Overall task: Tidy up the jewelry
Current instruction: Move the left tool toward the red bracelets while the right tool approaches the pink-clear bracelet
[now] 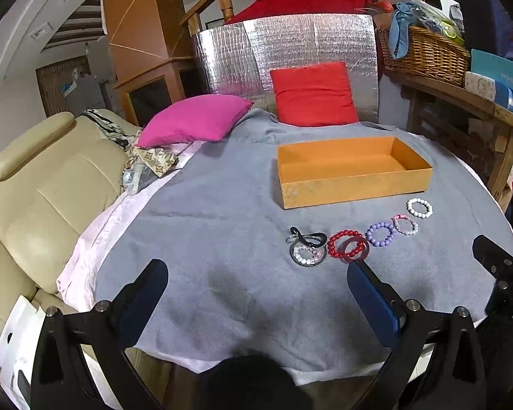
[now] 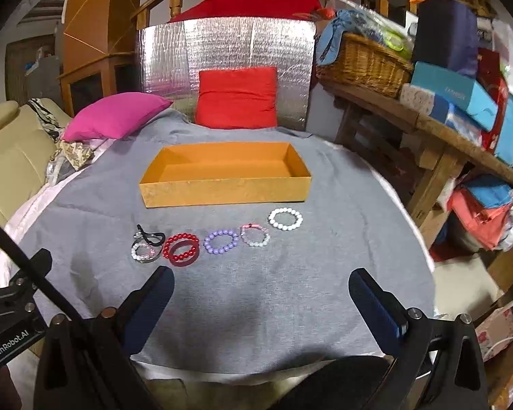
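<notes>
Both tongs were at the bottom of their own views, nearest the cameras. The left tongs [image 1: 256,283] stood with jaws spread wide and held nothing. The right tongs [image 2: 261,287] were likewise spread wide and empty. Both hovered above the near part of the grey cloth [image 2: 256,307] that covered the table, well short of the jewelry.

Judged from this layout, the task was at its opening step: nothing had been gripped and the box held nothing visible. The next move called for one pair of tongs to advance to a single bracelet, close on its beaded rim, lift it clear of its neighbours and carry it over the box wall.

The jewelry lay in a loose row at mid-frame, just in front of the box. At the left end, a black cord [image 2: 150,235] touched a dark ring holding a clear-and-pink beaded bracelet [image 2: 143,252]. Next, a red beaded bracelet [image 2: 181,244] overlapped a dark red bangle [image 2: 188,262]; separating these would likely need care. Then came a purple beaded bracelet [image 2: 221,242], a clear-and-pink bracelet [image 2: 255,237] and a white beaded bracelet [image 2: 285,219], each lying flat and apart from the others.

Beyond the row, at centre frame, sat the open orange box [image 2: 222,191], shallow, rectangular and lidless. Behind it, a red cushion [image 2: 237,97] leaned against a silver foil panel [image 2: 222,44].
</notes>
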Demonstrator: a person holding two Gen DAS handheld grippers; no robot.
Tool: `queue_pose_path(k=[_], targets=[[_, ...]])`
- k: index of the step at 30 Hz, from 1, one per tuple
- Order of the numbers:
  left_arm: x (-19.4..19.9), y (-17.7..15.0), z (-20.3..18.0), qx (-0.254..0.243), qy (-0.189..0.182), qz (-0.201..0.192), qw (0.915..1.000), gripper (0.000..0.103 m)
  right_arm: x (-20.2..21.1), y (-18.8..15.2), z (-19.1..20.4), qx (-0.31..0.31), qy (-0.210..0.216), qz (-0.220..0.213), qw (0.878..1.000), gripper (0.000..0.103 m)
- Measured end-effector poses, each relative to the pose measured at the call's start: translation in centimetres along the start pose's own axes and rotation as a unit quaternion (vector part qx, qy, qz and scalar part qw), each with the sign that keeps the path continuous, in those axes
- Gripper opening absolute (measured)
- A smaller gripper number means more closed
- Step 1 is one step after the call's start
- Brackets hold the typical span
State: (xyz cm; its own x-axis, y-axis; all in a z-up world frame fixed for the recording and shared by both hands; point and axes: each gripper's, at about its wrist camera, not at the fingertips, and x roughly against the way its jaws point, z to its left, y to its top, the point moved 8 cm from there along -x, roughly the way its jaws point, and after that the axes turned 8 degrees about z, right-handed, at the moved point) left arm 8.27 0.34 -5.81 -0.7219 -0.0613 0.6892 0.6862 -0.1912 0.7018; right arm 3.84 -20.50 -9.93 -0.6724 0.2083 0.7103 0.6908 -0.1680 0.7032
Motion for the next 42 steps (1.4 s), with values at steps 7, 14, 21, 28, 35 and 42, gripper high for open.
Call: queue_pose_path(k=[7,14,21,28,35,42], targets=[[-7.0,2.6,0.3,-0.003,0.006,0.023,0.9997,0.103,-5.7,2.6,-2.6,-0.037,0.105,0.027,0.993,0.103],[-15.1,1.9,-1.2,-0.036,-0.040,0.072,0.9960,0.103,-15.2,4.9,-3.3,-0.076,0.175,0.088,0.978,0.099],[-18.1,1.7,-2.3,-0.062,-0.098,0.060,0.9914,0.103,-21.0,3.7,-0.8,-0.071,0.205,0.129,0.968,0.082],[-17.6,1.6,-7.2,-0.098,-0.183,0.062,0.9761,0.090,-21.3,3.8,-2.1,-0.089,0.194,0.122,0.969,0.079],[-18.3,1.1,-10.6,-0.125,-0.227,0.089,0.9617,0.058,-21.9,2.9,-2.4,-0.090,0.196,0.141,0.966,0.073],[-19.7,0.3,-12.2,-0.122,-0.256,0.119,0.9516,0.026,-22.8,2.8,-1.4,-0.085,0.185,0.153,0.967,0.062]])
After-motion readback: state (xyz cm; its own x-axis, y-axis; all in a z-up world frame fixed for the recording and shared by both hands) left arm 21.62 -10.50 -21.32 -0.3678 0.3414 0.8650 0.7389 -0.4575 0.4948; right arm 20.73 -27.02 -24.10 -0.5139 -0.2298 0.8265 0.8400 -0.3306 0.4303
